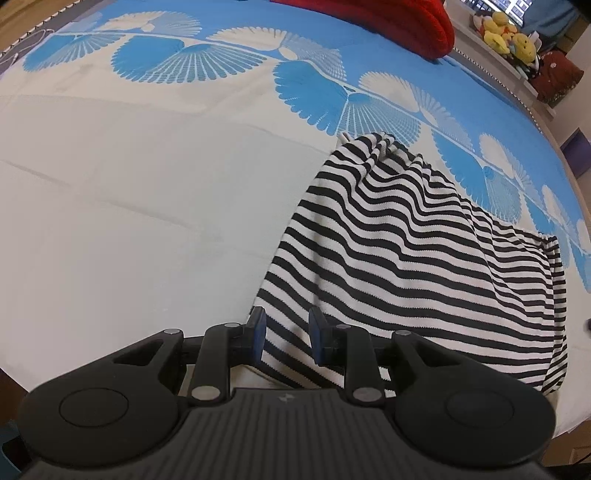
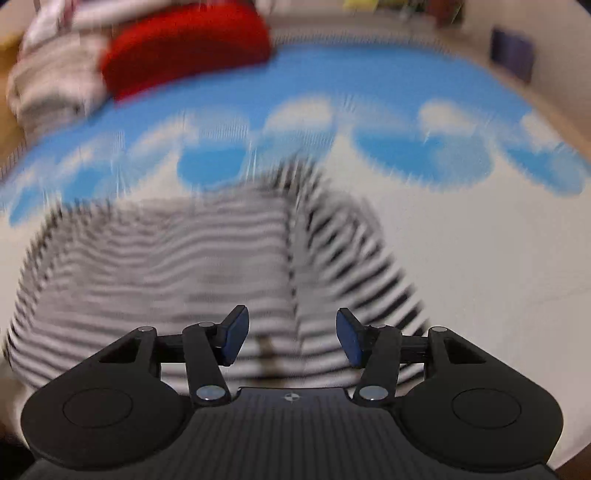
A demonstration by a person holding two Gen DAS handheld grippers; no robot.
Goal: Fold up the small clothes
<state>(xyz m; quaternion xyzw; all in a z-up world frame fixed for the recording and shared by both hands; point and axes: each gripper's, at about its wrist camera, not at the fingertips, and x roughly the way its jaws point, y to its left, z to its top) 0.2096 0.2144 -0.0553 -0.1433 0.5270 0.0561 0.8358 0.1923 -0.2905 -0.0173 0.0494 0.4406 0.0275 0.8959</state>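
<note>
Striped top (image 1: 406, 251) lies partly folded at 3 o'clock; left gripper (image 1: 284, 336) and right gripper (image 2: 291, 339) are held agape, empty

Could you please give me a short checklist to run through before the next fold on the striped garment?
1. Left gripper open, with the near edge of the striped garment between its fingers: ok.
2. Right gripper open over the garment: ok.
3. Right wrist view sharp enough to aim a pinch: not ok, it is motion-blurred.
4. Garment lying flat: not ok, the far end is bunched in the left wrist view.
5. Bedspread beside the garment free for the fold: ok.
6. Red pillow apart from the garment: ok.
</note>
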